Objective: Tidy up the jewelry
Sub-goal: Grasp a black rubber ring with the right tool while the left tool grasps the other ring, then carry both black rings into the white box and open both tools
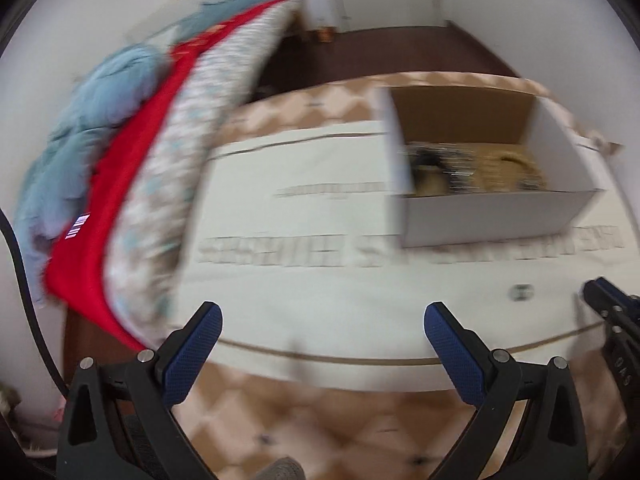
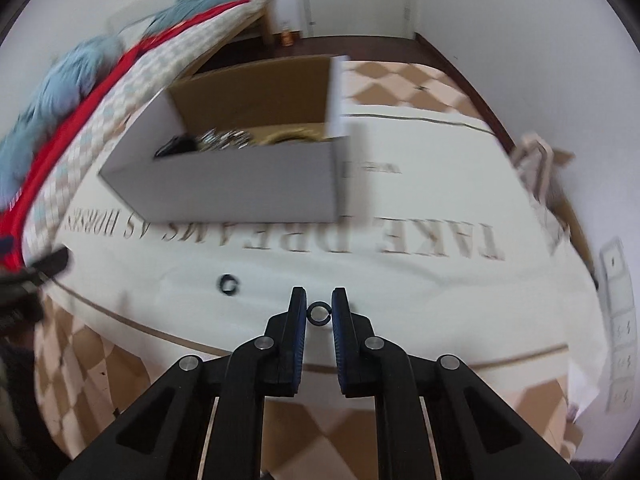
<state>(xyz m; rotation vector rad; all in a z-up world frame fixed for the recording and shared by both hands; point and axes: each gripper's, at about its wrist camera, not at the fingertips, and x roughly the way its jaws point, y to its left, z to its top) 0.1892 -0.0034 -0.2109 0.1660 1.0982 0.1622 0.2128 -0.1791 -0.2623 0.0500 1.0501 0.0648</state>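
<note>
My right gripper (image 2: pixel 319 308) is shut on a small black ring (image 2: pixel 319 313), held between its blue pads above the white printed cloth (image 2: pixel 400 292). A second black ring (image 2: pixel 228 283) lies on the cloth to the left; it shows blurred in the left wrist view (image 1: pixel 522 292). An open white cardboard box (image 2: pixel 240 192) holds jewelry: silver chains (image 2: pixel 224 138) and a dark item. The box also shows in the left wrist view (image 1: pixel 492 216). My left gripper (image 1: pixel 322 326) is open and empty above the cloth, left of the box.
A bed (image 1: pixel 160 152) with red and blue covers stands at the left. A checkered brown mat (image 2: pixel 400 84) lies under the cloth. A white power strip (image 2: pixel 618 320) sits at the far right. Both views are motion-blurred.
</note>
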